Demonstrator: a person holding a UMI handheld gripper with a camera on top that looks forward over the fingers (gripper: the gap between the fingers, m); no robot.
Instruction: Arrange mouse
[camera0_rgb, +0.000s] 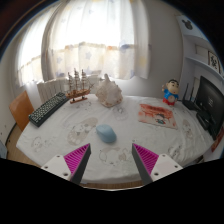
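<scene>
Bright curtained window (92, 40), patterned tablecloth (60, 135), daylight

Patterned table (60, 135): mouse (106, 133), keyboard (47, 109), ship model (79, 88).

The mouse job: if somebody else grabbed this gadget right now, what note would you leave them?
Gripper: open, holding nothing, above the near table edge.
Mouse: the light blue one, on the tablecloth just beyond the fingers, roughly centred between them, not touched.
Nearby: keyboard far left, model ship behind it, book to the right.
Done: nothing visible yet.
Left: reach forward, grasp the mouse, arrange it.
</scene>
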